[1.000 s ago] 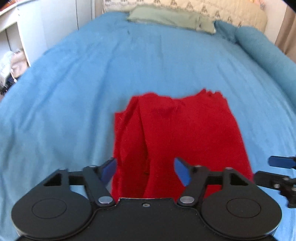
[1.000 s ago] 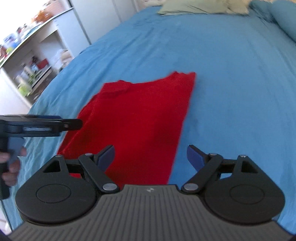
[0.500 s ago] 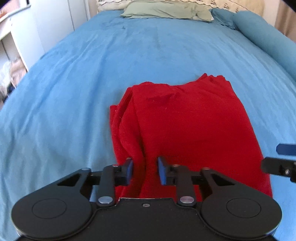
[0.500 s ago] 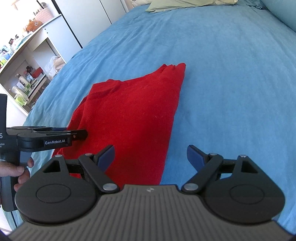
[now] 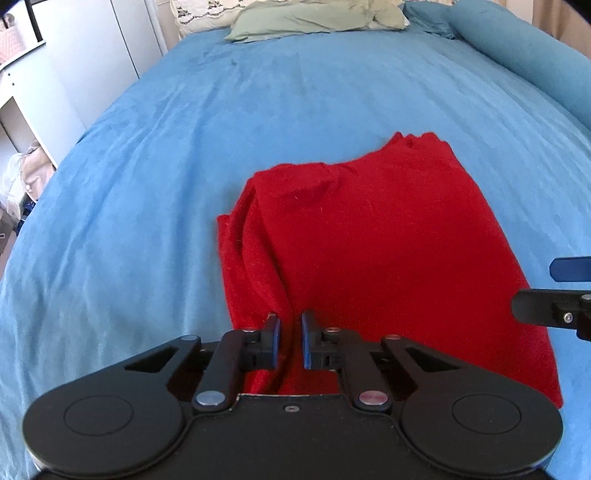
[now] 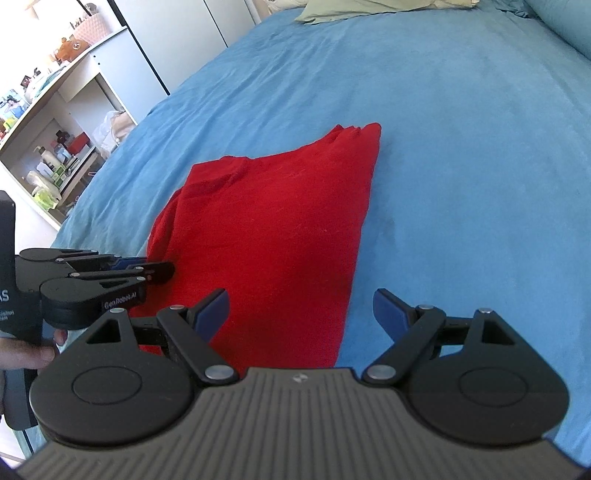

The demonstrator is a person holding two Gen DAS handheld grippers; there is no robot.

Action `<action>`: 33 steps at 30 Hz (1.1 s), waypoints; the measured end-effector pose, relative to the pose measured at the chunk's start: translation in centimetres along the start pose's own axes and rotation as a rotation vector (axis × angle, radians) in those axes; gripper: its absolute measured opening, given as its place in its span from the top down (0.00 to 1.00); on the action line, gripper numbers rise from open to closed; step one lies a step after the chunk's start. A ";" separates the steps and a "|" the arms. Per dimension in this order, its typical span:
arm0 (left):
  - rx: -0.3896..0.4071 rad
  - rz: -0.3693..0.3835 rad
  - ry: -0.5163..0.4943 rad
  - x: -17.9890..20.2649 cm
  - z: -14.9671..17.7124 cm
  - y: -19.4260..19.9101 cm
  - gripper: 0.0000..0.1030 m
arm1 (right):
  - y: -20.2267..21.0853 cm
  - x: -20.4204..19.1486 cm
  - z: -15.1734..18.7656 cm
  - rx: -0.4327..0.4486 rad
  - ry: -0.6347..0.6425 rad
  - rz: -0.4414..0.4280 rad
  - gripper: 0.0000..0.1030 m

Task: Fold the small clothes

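Observation:
A red garment (image 5: 369, 240) lies partly folded lengthwise on the blue bed; it also shows in the right wrist view (image 6: 273, 229). My left gripper (image 5: 289, 341) is shut on the garment's near edge by its left fold; it also shows at the left of the right wrist view (image 6: 147, 269). My right gripper (image 6: 299, 314) is open, its jaws wide apart over the garment's near right corner. Its fingertips (image 5: 535, 306) show at the right edge of the left wrist view.
The blue bedspread (image 5: 258, 110) spreads all around. A green pillow (image 5: 314, 22) lies at the head, a blue bolster (image 5: 524, 55) along the right side. White shelves with bottles (image 6: 48, 147) and a wardrobe (image 6: 173, 37) stand off the bed's left side.
My left gripper has closed from wide open onto the garment's near edge. Both grippers moved in closer to the garment; the right one stayed open.

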State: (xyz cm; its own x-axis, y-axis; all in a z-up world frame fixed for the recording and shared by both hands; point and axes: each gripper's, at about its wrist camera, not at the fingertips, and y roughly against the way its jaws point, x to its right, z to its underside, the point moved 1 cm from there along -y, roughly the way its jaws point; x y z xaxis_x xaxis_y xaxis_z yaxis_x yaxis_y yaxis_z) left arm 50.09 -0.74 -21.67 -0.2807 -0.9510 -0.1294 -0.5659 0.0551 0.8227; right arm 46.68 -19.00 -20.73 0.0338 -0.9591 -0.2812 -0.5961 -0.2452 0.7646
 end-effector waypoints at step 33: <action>0.006 0.007 0.165 -1.4 0.1 0.7 0.42 | 0.4 0.6 0.1 0.021 -0.017 -0.017 0.03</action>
State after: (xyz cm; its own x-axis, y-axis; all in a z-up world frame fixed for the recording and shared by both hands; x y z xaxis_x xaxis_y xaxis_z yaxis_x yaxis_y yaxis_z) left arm 50.04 0.64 -20.93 -0.1538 -0.9876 -0.0304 -0.5688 0.0634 0.8201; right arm 46.40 -19.68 -20.70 0.0306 -0.9521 -0.3042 -0.6125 -0.2584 0.7471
